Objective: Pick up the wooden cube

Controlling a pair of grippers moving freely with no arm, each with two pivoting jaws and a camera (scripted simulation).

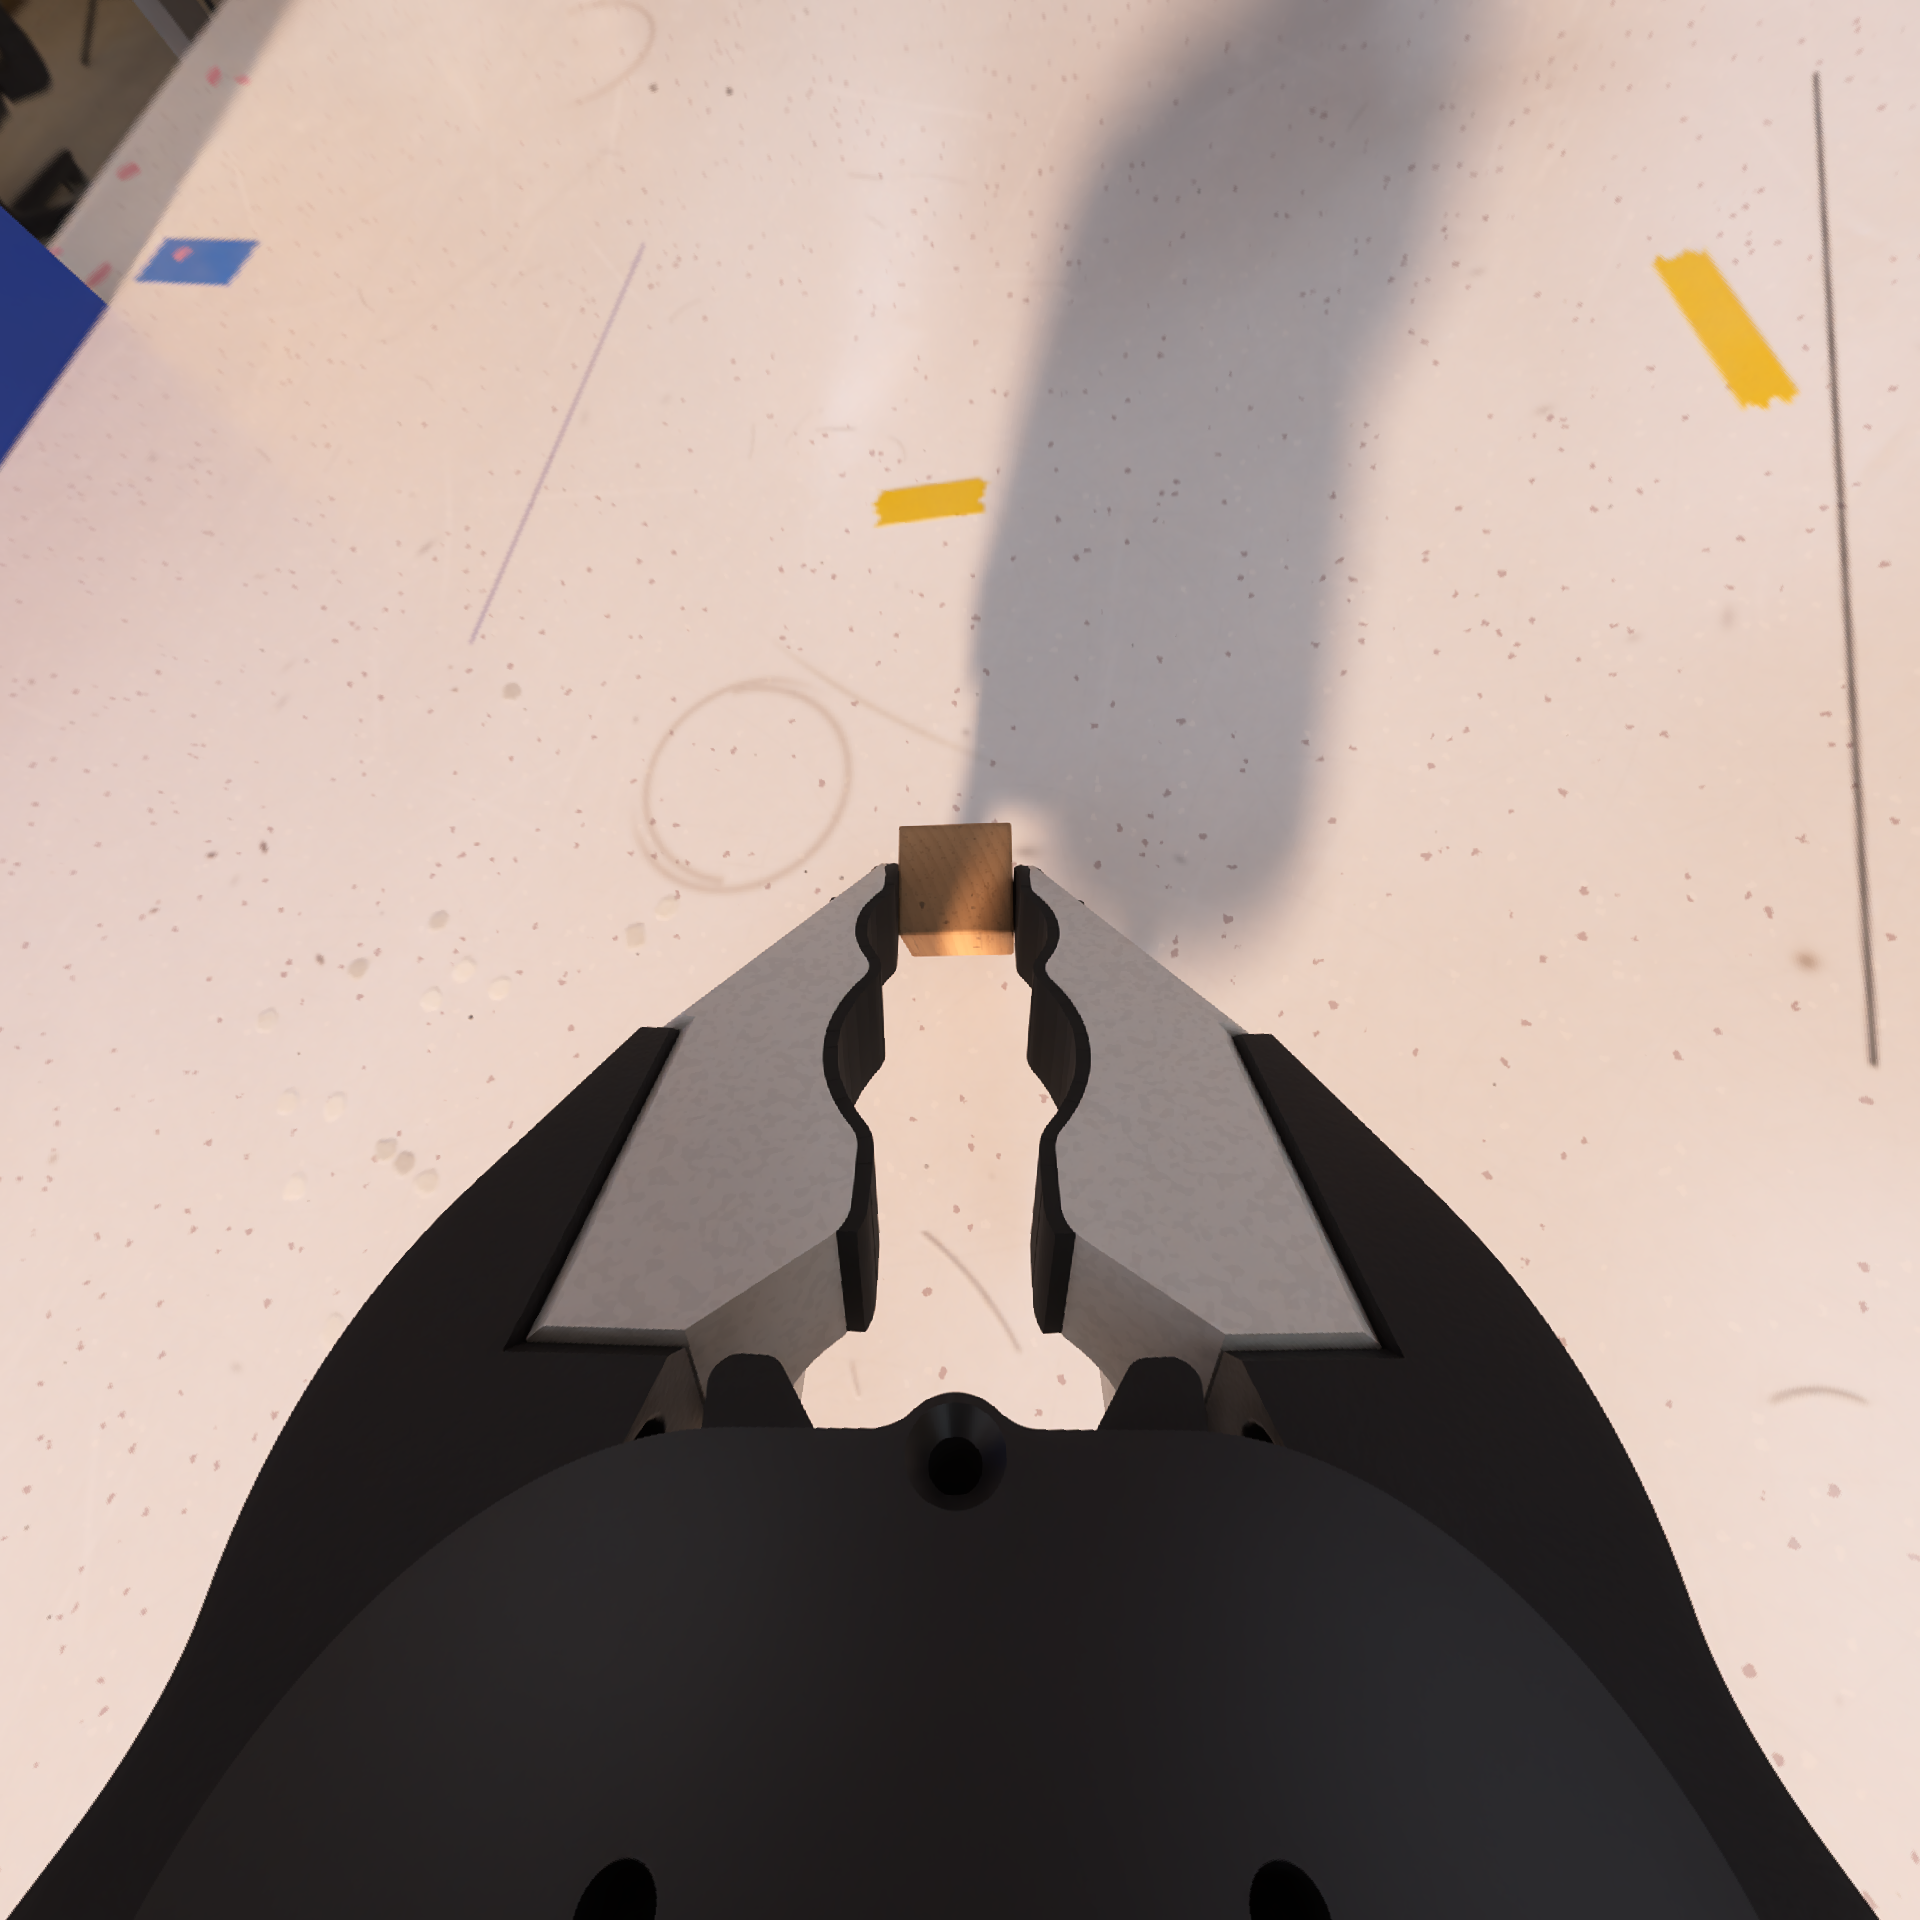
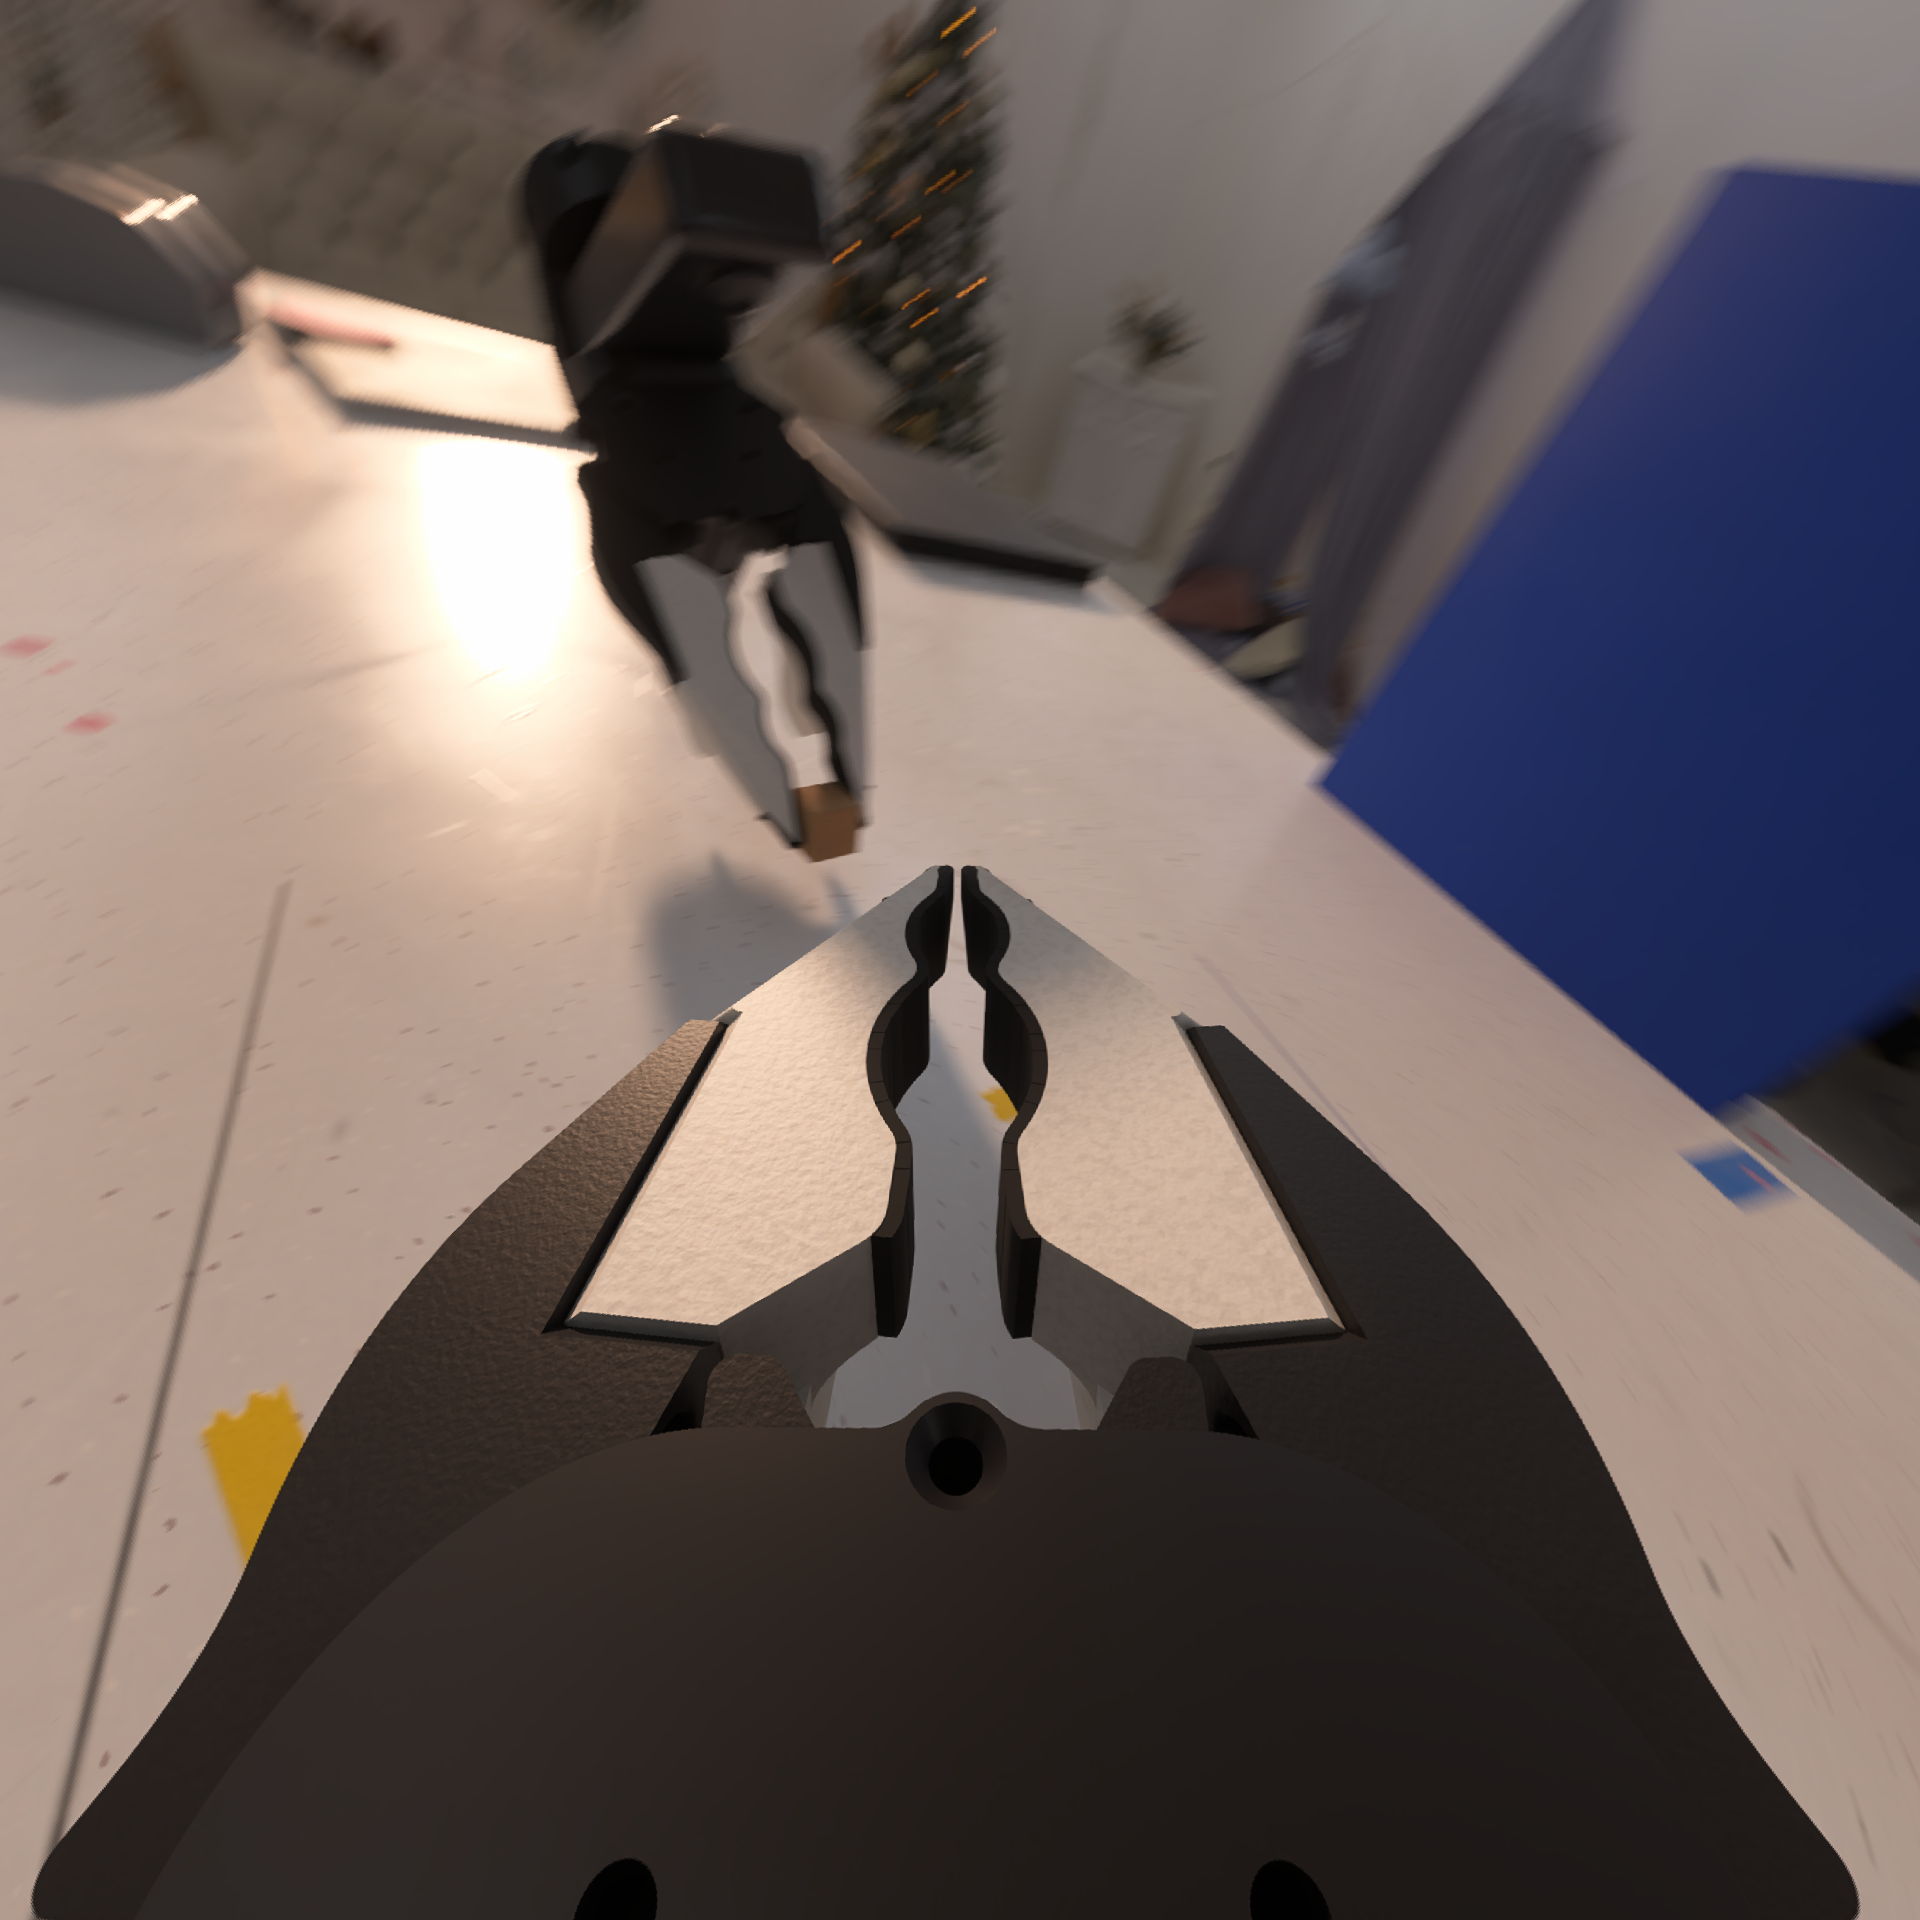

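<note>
Gripping: the left tool (image 1: 956, 894) pinches the wooden cube (image 1: 955, 888) between the very ends of its two fingers, one dark pad pressed flat on each opposite side face.
Why held so: flat pads on parallel faces give a square, even squeeze; only the tips bite, so the hold is shallow and, by my judgement, could slip if the tool twists.
Cube's place: right at the fingertips, jutting a little forward of them; in the right wrist view the cube (image 2: 829, 821) sits at the lower end of the left tool (image 2: 821, 816), and a shadow on the surface lies apart from it, which suggests it is already off the surface, though I cannot be sure.
Cube's heading: no long axis, as its sides look equal; one face looks back toward the left tool's body, its top edge lies straight across the finger gap, and it is not skewed in the grip.
Right tool: the right tool (image 2: 956, 873) has its fingers pressed nearly together on nothing, tips just short of the cube and aimed toward it, idle in this task.
Surface: pale speckled surface (image 1: 1455, 935) spreads below and ahead of both tools.
Farther out: ahead of the left tool lies a yellow tape strip (image 1: 929, 502), another yellow tape strip (image 1: 1725, 330) ahead to its right, and a blue panel (image 2: 1662, 623) ahead-right of the right tool.
</note>
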